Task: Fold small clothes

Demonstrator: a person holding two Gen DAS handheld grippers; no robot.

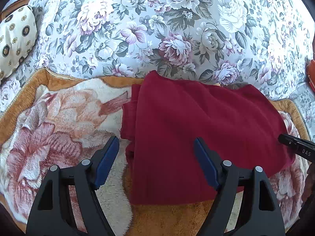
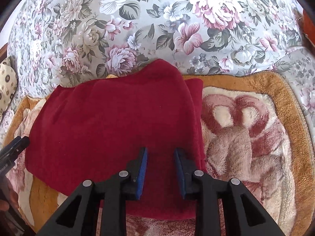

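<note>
A dark red garment (image 1: pixel 196 129) lies folded flat on a plush floral blanket (image 1: pixel 59 118). My left gripper (image 1: pixel 156 143) is wide open above the garment's near left edge, one finger over the blanket, one over the cloth. The right gripper's black tip (image 1: pixel 295 144) shows at the garment's right side. In the right wrist view the red garment (image 2: pixel 110 122) fills the middle. My right gripper (image 2: pixel 160 153) is open with a narrower gap, above the garment's near right part, holding nothing. The left gripper's tip (image 2: pixel 14 147) shows at the left edge.
A grey floral bedsheet (image 1: pixel 157 29) spreads behind the blanket. A cream patterned pillow (image 1: pixel 15 37) lies at the far left. An orange-red object (image 1: pixel 311 72) sits at the right edge. The blanket's brown border (image 2: pixel 246 80) runs beyond the garment.
</note>
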